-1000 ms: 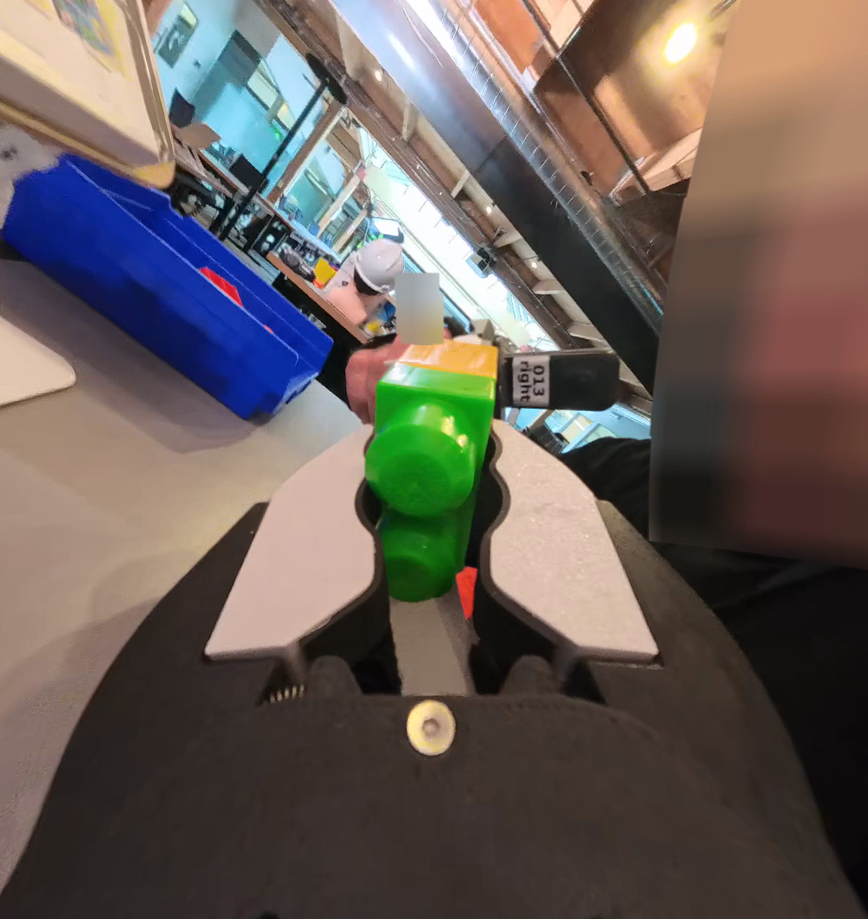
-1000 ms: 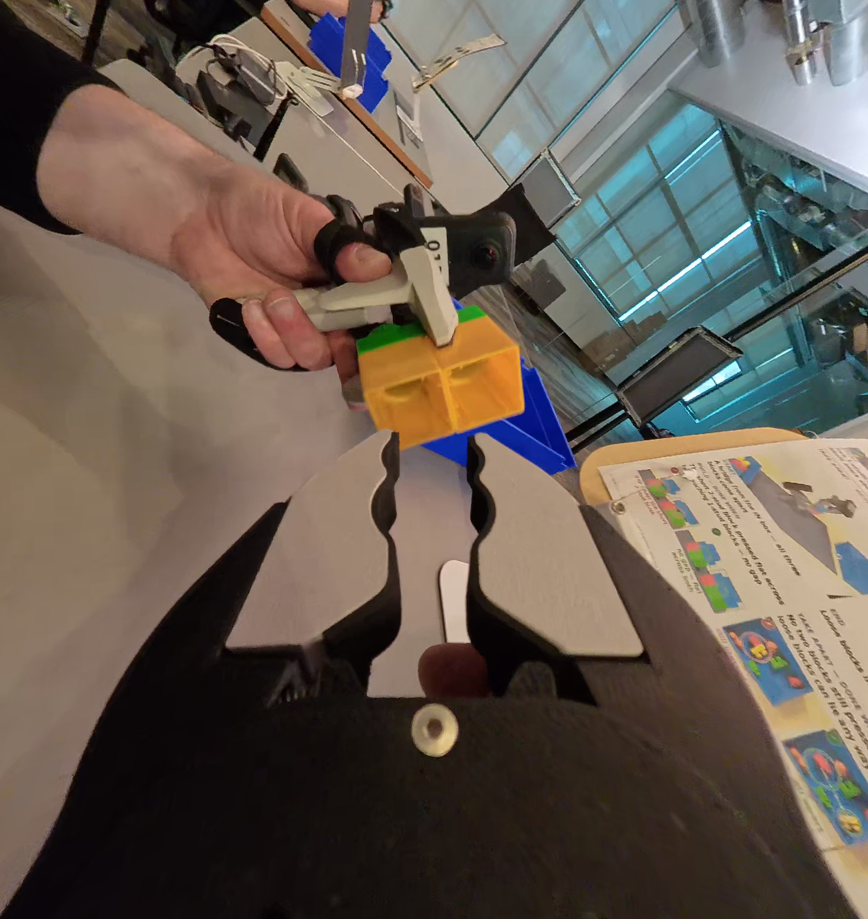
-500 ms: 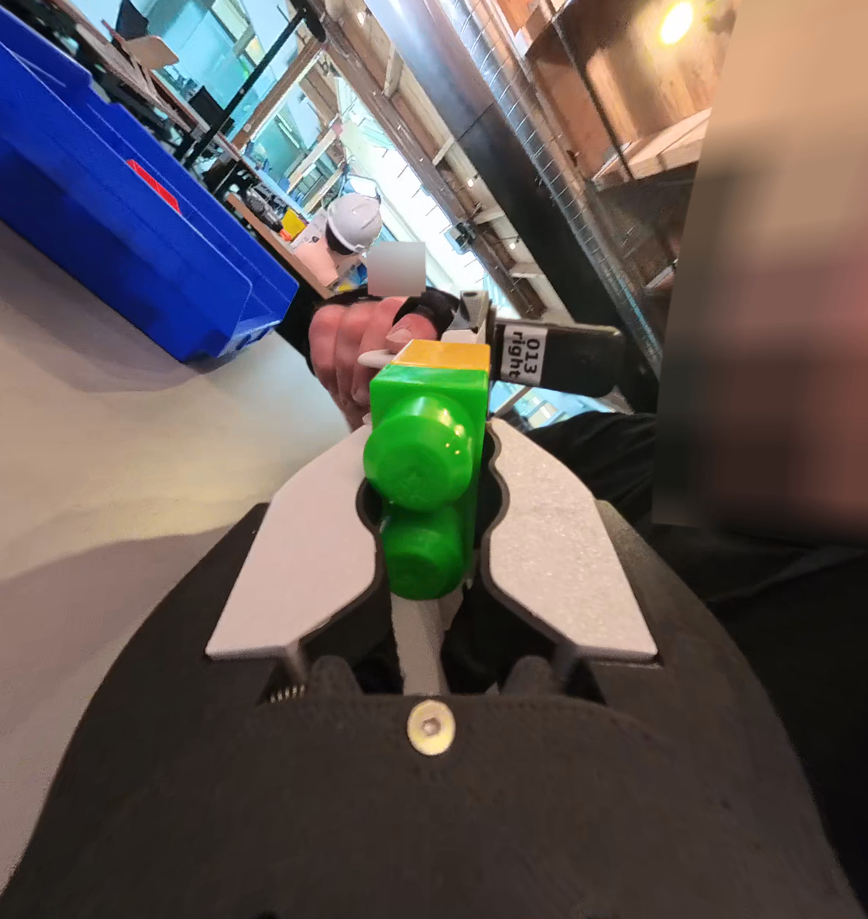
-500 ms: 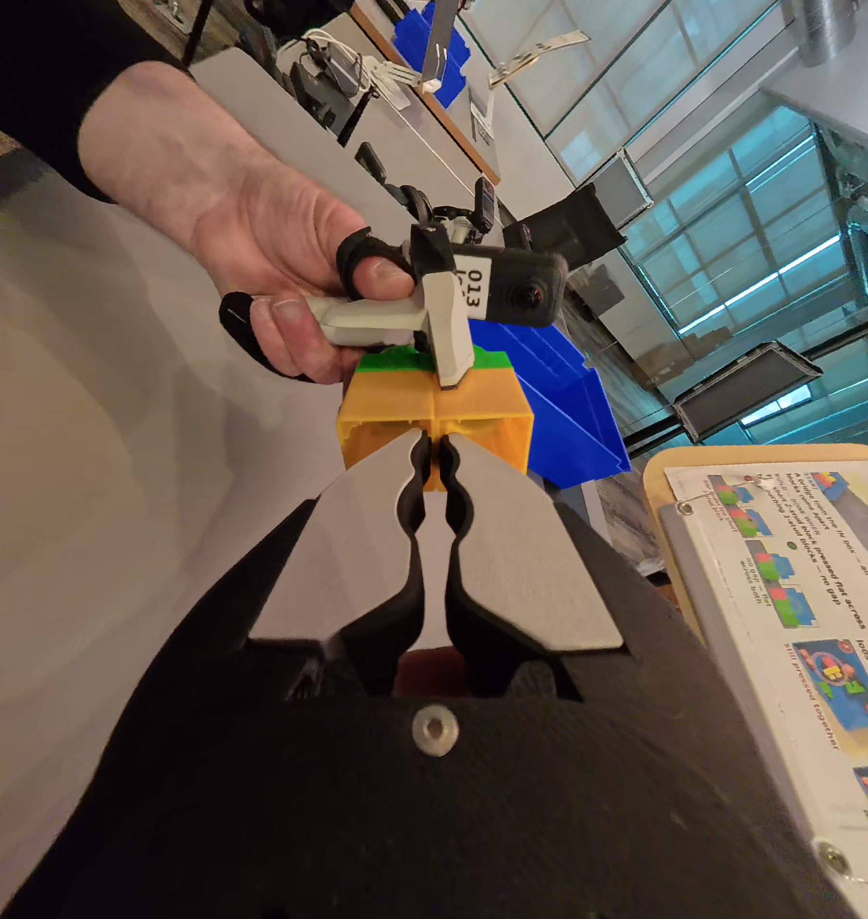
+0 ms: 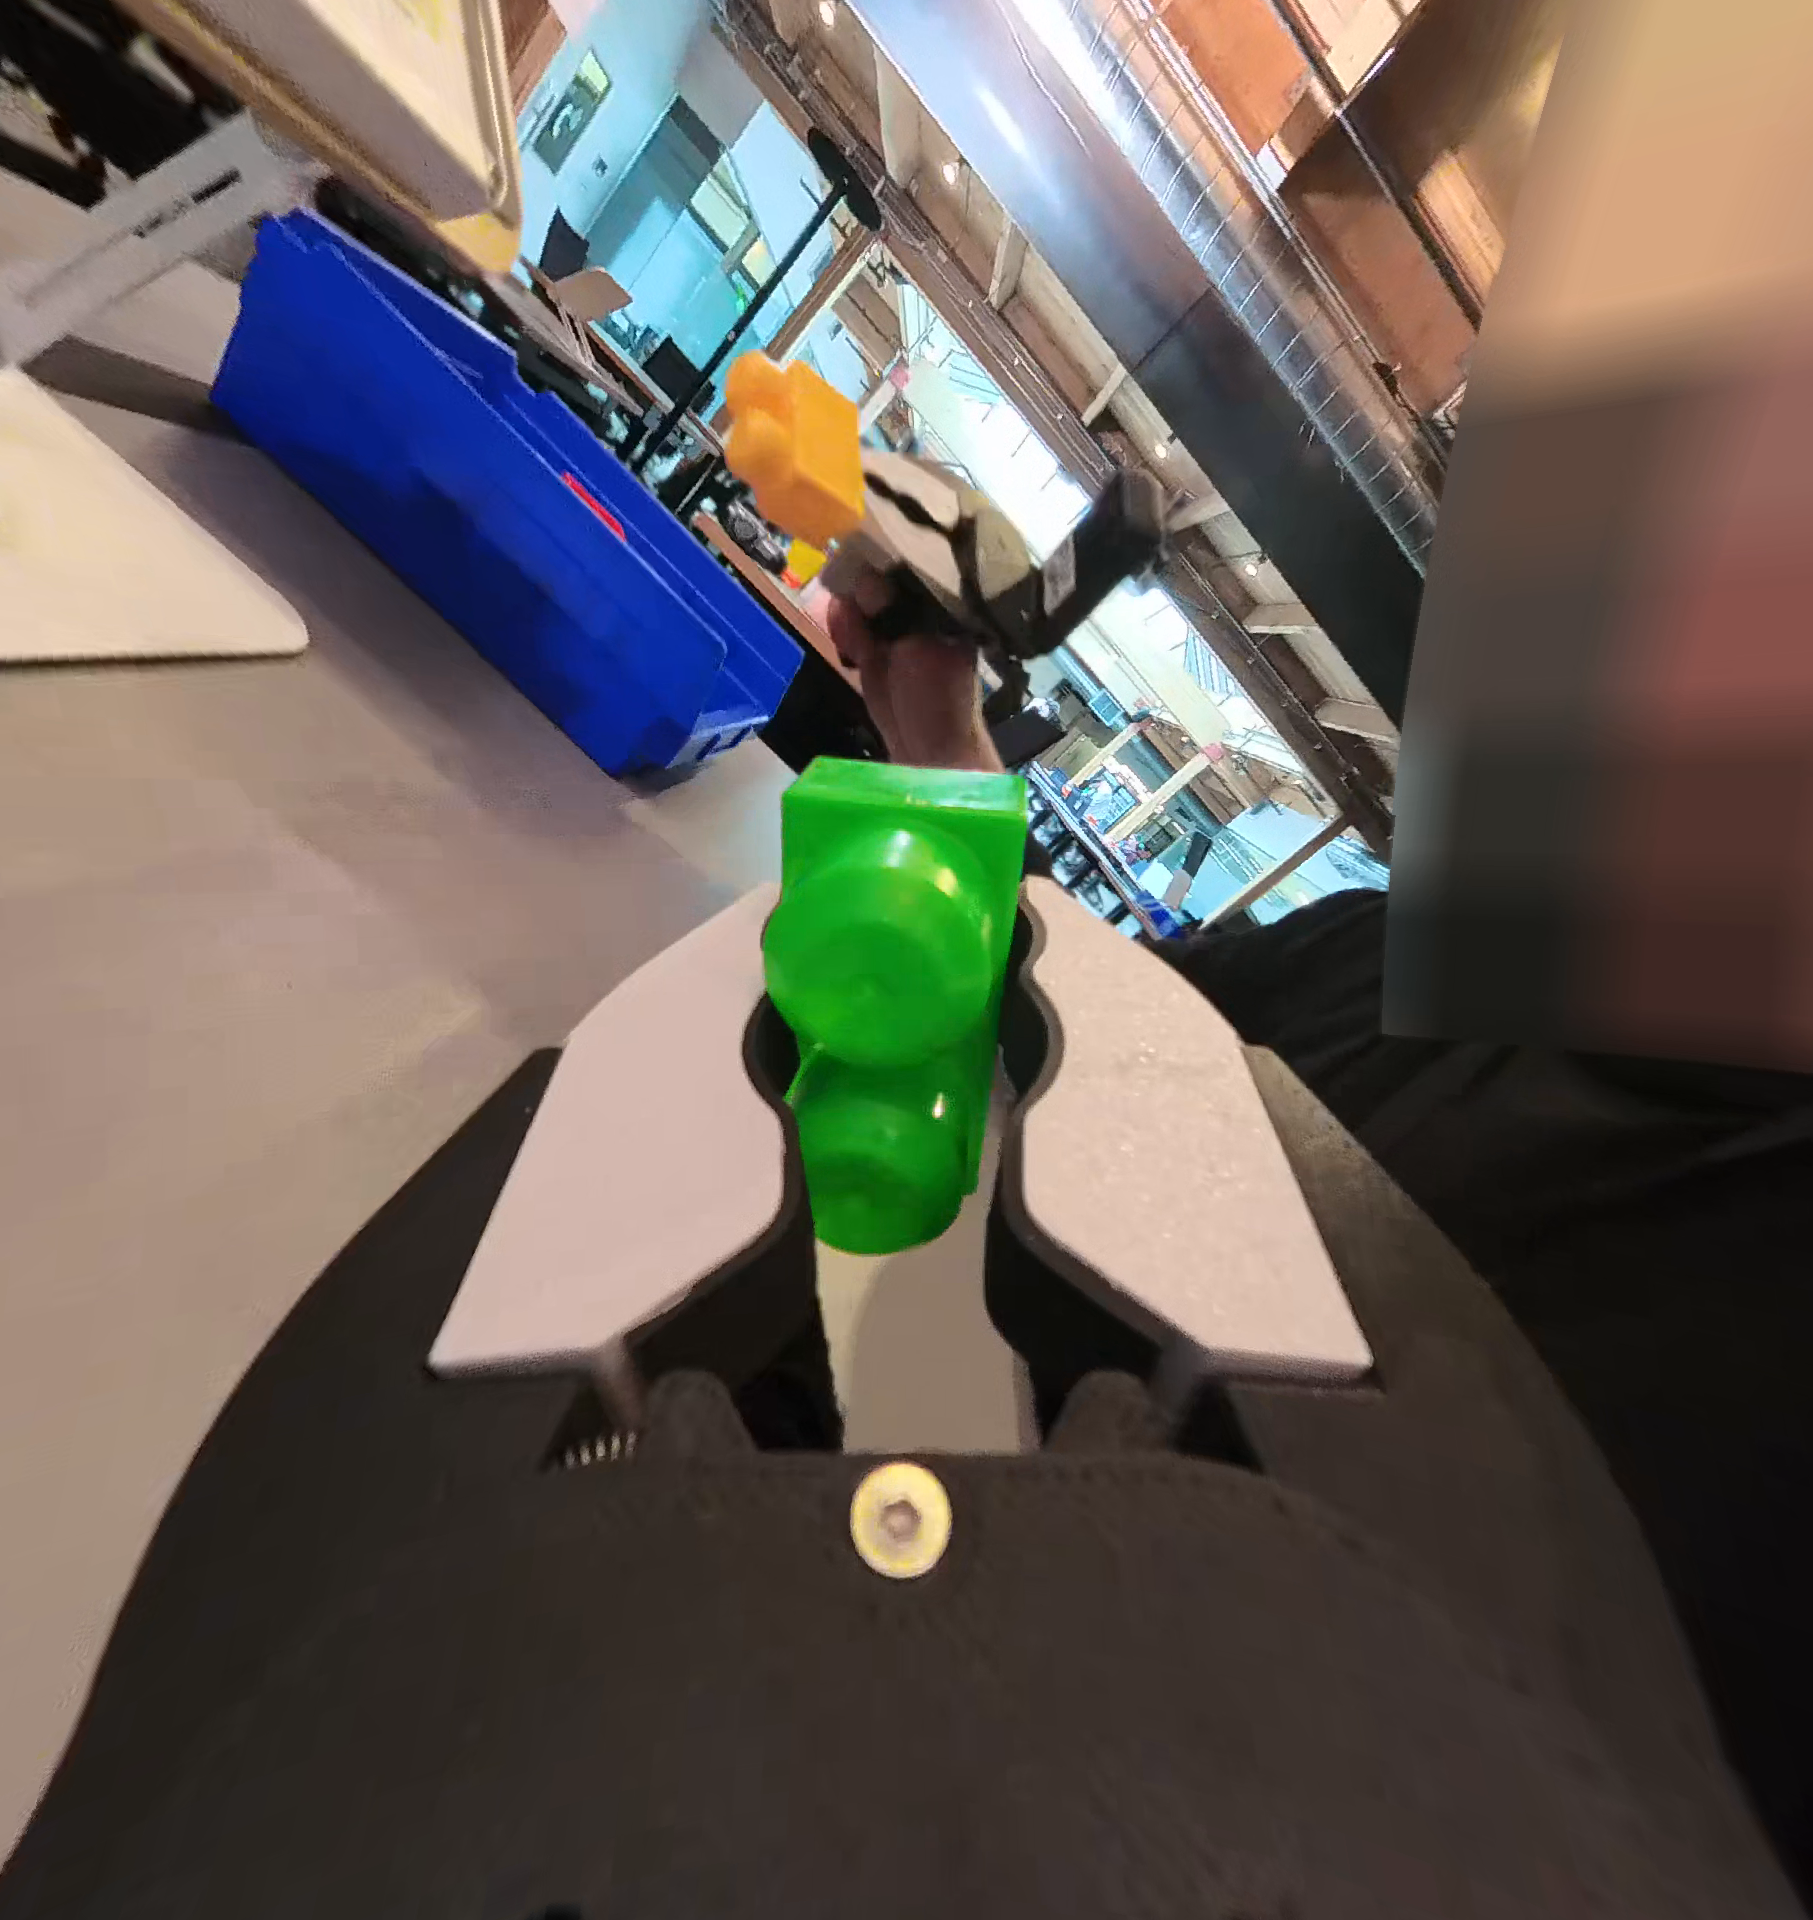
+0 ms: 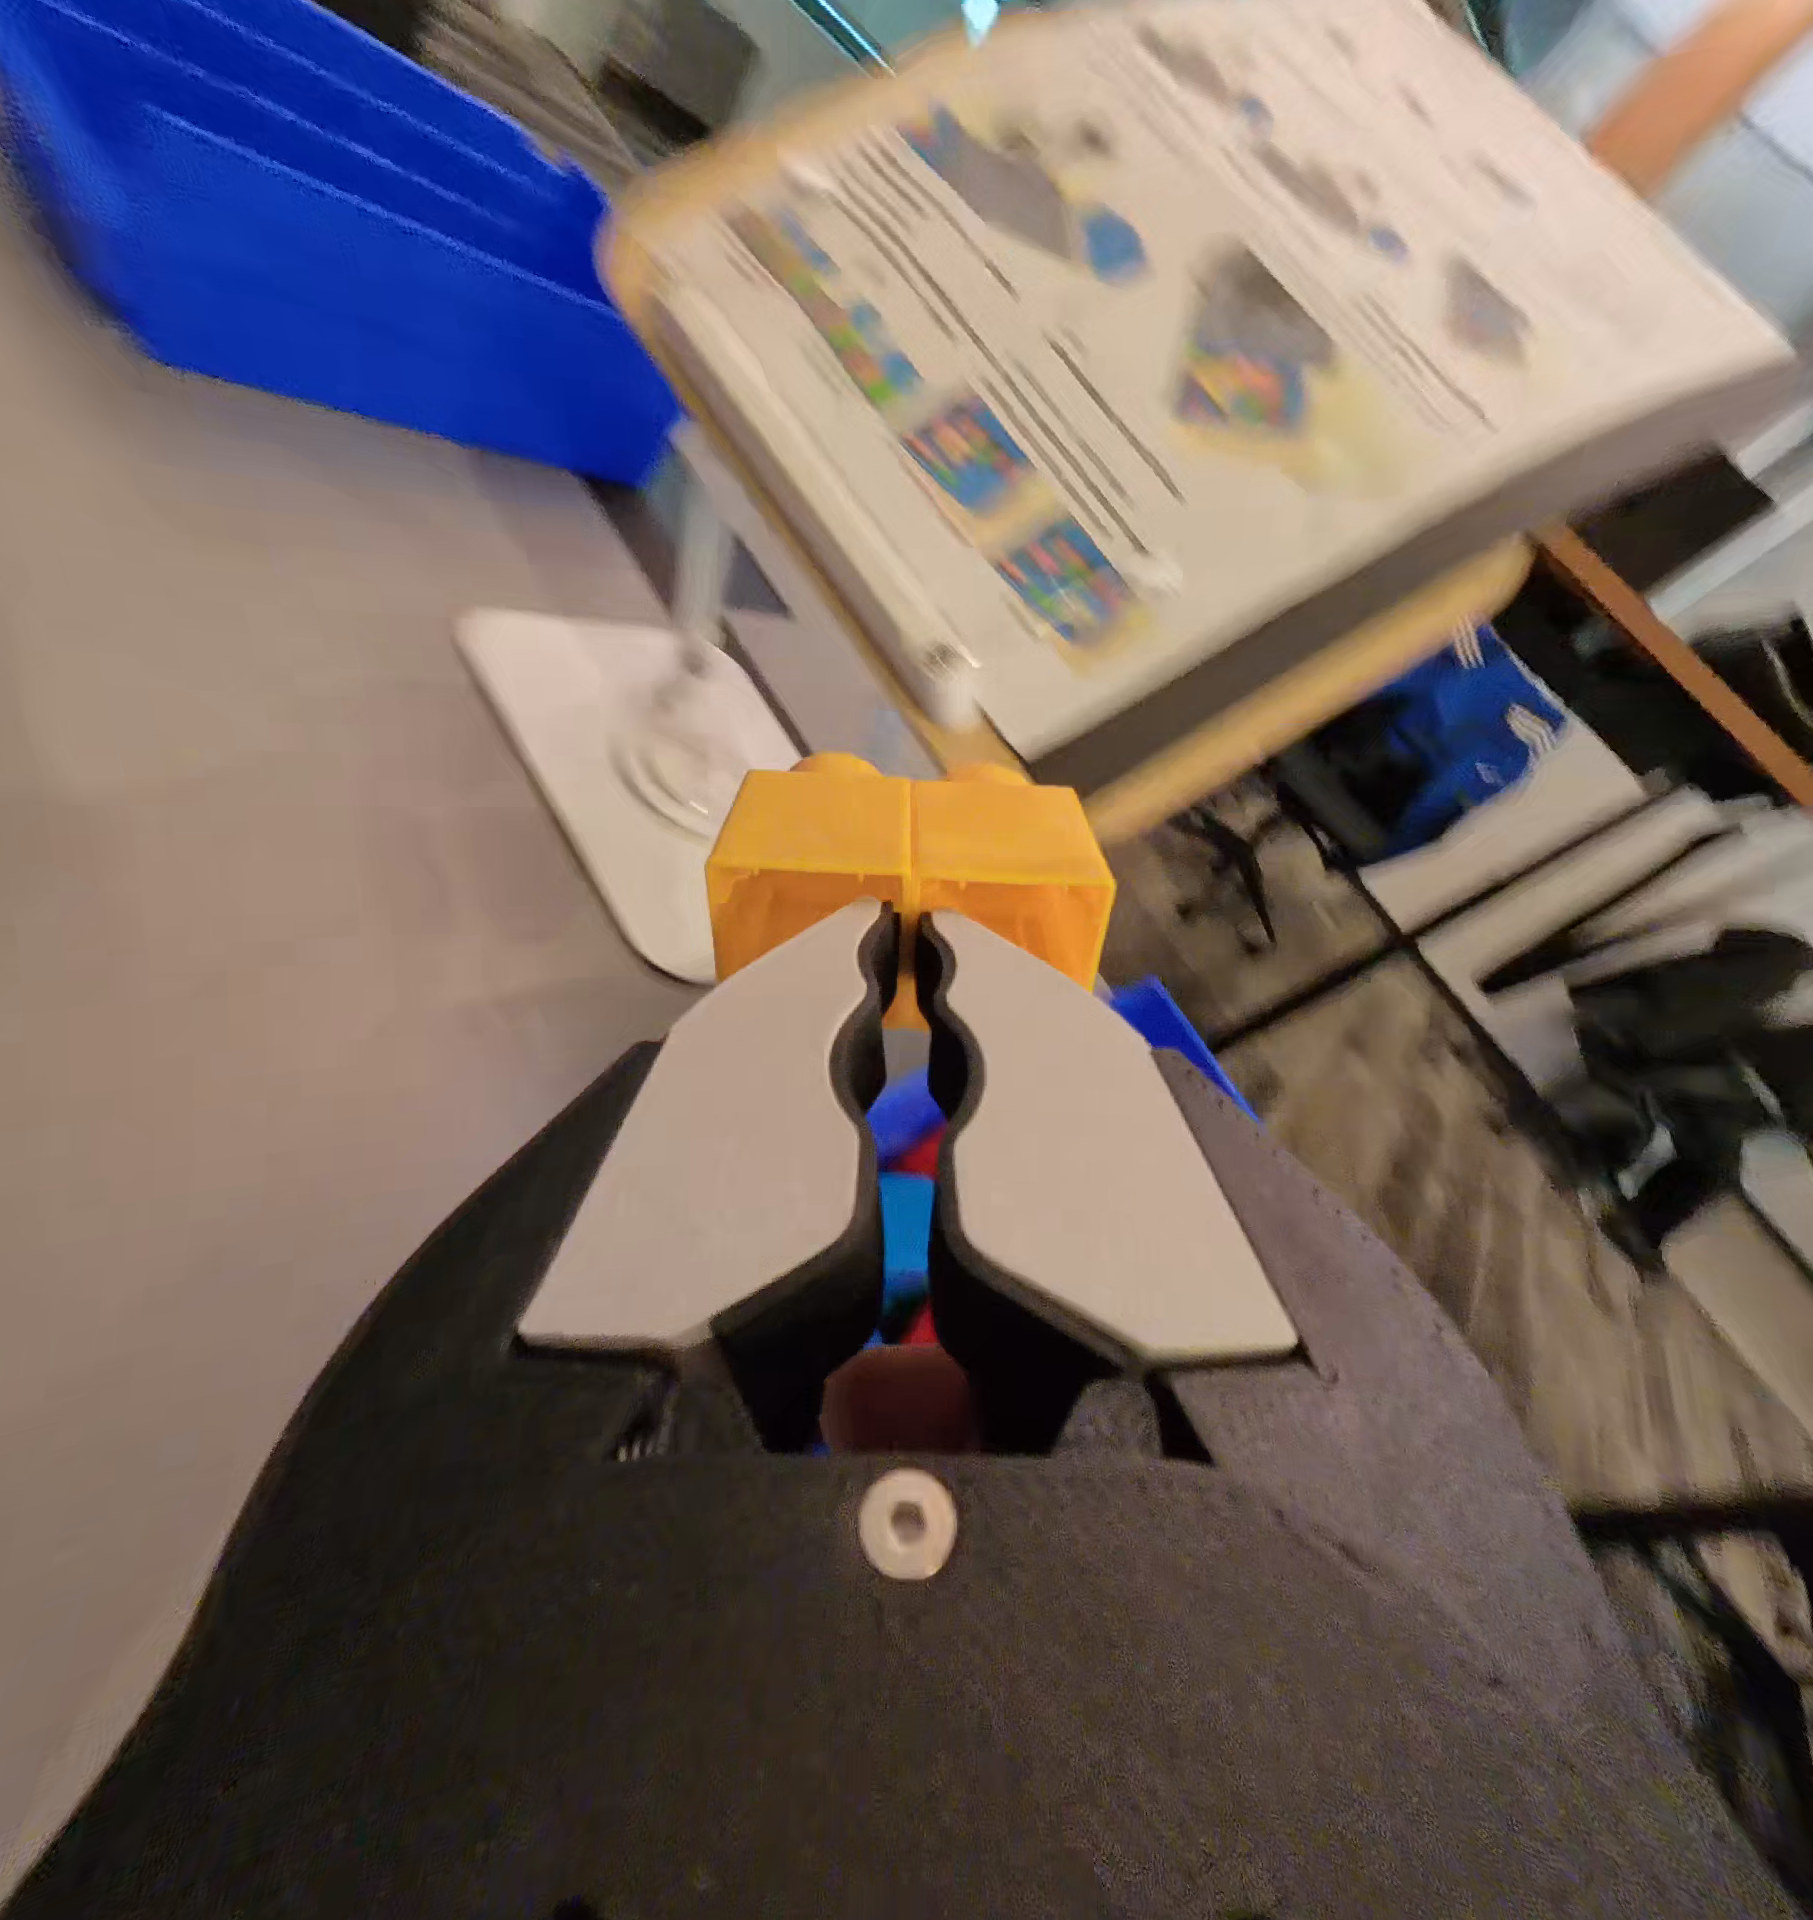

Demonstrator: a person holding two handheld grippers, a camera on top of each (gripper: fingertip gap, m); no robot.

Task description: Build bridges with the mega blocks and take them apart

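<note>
The left hand-held gripper (image 5: 886, 935) grasps a green block (image 5: 897, 997), its grey fingers (image 5: 663, 1081) pressed against the block's two sides; the block's two round studs face the camera, and it is held in the air above the grey surface (image 5: 258, 935). Farther off in the left wrist view, the right hand-held gripper (image 5: 881, 488) is held up by a person's hand (image 5: 917, 675), with an orange block (image 5: 793, 457) at its tips, well apart from the green one. In the right wrist view the right hand-held gripper (image 6: 907, 920) is clenched on that orange block (image 6: 907, 862): its fingertips (image 6: 829, 956) pinch the thin middle wall inside the block's hollow underside, the studs pointing away. A blue bin (image 5: 486, 520) sits on the surface behind, and a white base plate (image 6: 611, 727) carries a tilted board with a printed sheet (image 6: 1141, 343), blurred. More blue and red pieces show under the right fingers, unclear.
</note>
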